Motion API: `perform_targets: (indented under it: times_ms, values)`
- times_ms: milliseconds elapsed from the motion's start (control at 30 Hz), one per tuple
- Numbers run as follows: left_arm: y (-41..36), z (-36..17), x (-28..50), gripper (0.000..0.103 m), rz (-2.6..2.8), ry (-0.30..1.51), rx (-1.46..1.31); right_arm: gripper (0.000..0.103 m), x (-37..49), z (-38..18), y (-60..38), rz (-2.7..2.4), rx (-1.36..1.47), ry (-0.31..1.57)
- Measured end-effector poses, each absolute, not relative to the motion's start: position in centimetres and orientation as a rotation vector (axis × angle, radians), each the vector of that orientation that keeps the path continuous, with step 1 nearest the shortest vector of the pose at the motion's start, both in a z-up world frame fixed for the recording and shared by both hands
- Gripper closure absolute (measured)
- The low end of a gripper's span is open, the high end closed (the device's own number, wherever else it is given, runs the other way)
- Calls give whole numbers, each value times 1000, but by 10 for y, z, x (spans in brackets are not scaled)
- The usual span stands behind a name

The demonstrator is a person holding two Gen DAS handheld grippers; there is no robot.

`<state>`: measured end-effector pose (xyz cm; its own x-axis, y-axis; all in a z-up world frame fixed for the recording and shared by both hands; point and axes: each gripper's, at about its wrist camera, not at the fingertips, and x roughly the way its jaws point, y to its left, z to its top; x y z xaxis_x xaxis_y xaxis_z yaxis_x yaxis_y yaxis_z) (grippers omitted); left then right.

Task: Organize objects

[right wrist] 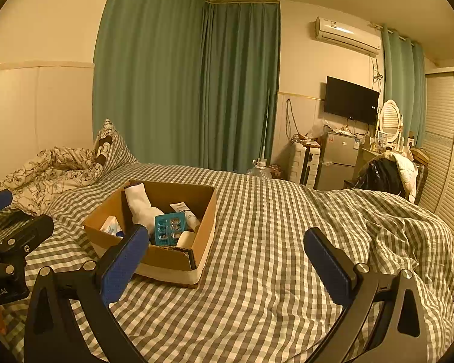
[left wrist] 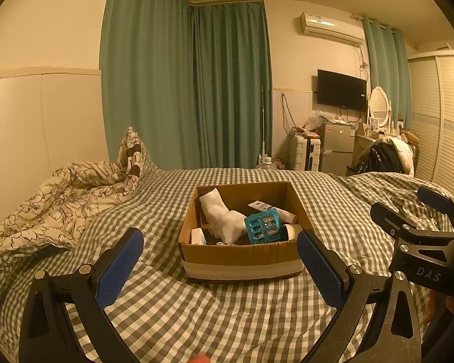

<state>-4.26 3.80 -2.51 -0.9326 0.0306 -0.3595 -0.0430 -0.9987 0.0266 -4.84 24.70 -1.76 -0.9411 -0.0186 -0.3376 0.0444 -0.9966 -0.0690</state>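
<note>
A cardboard box sits on the checked bed, ahead of both grippers; it also shows in the right wrist view. Inside lie a white sock, a teal blister pack, a white tube and a small white box. My left gripper is open and empty, its fingers on either side of the box front. My right gripper is open and empty over bare bedspread to the right of the box. The right gripper also shows at the right edge of the left wrist view.
A crumpled floral quilt lies at the left of the bed. Green curtains hang behind. A fridge, a suitcase, a wall TV and a dressing table stand beyond the bed's far end.
</note>
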Motion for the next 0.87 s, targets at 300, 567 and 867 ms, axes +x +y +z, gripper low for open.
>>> perform_targets:
  times_ms: [300,567,867]
  values:
    - [35,-26,-44,0,3053,37,-587,0,-49,-19,247,-3059,539,120]
    - [37,-28,-44,0,3048,55,-592,0,-50,-20,247,-3056,547,127]
    - [38,-29,-42,0,3042,55,-587,0,-50,-21,249,-3050,555,123]
